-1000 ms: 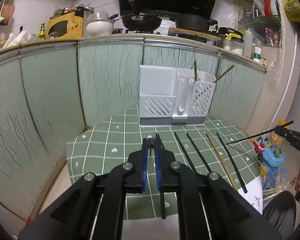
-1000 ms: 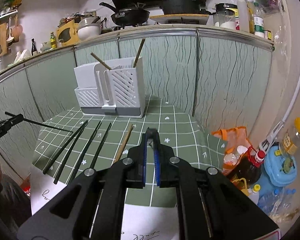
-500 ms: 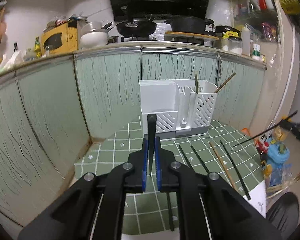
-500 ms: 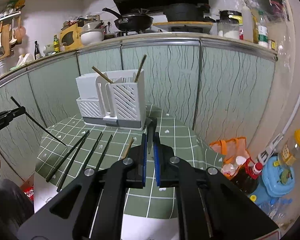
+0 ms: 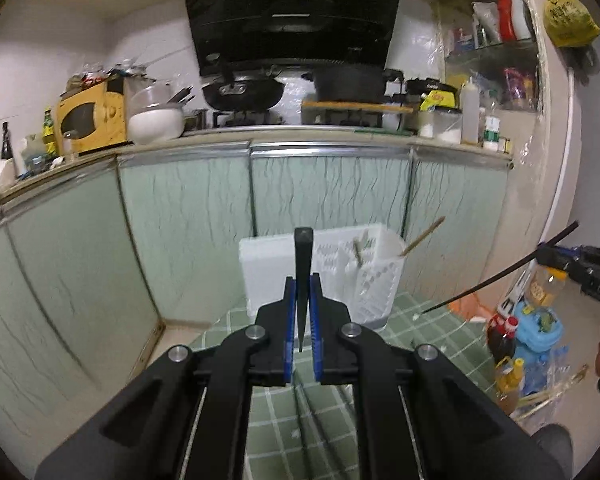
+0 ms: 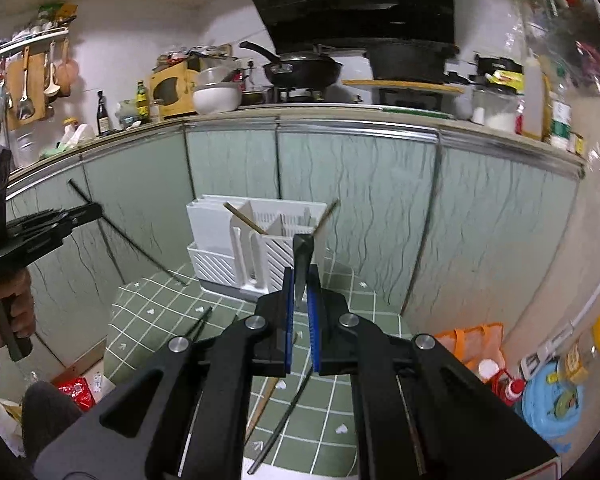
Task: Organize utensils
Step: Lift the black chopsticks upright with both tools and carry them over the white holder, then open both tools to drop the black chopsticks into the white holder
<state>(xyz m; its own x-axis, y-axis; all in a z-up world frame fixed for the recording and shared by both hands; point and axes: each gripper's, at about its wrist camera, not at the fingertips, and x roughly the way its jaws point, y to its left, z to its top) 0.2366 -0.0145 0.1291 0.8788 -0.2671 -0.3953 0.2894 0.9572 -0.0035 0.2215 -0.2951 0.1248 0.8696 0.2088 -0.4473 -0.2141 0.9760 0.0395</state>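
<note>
Item 1, left gripper: its blue-padded fingers are clamping a black chopstick, which is standing upright between them, blunt end at 12 o'clock, tip pointing toward 6 o'clock. In the right wrist view this same gripper is appearing at 9 o'clock, the black chopstick slanting from it down toward the tabletop.

Item 2, right gripper: its fingers are closing on a second dark chopstick, held upright. In the left wrist view it is showing at 3 o'clock, with that chopstick angling down to the left.

Item 3, white utensil holder: it is standing on the green tiled tabletop at the 12 o'clock side, against the cabinet fronts. Two wooden chopsticks are leaning inside its slotted compartment; which inner section each is occupying is unclear.

Item 4, loose stock: a black chopstick and a wooden chopstick are lying on the tabletop beneath the right gripper, near 6 o'clock; another black one is lying toward 8 o'clock.

Item 5, surroundings: a frying pan is sitting on the kitchen counter at 12 o'clock.
</note>
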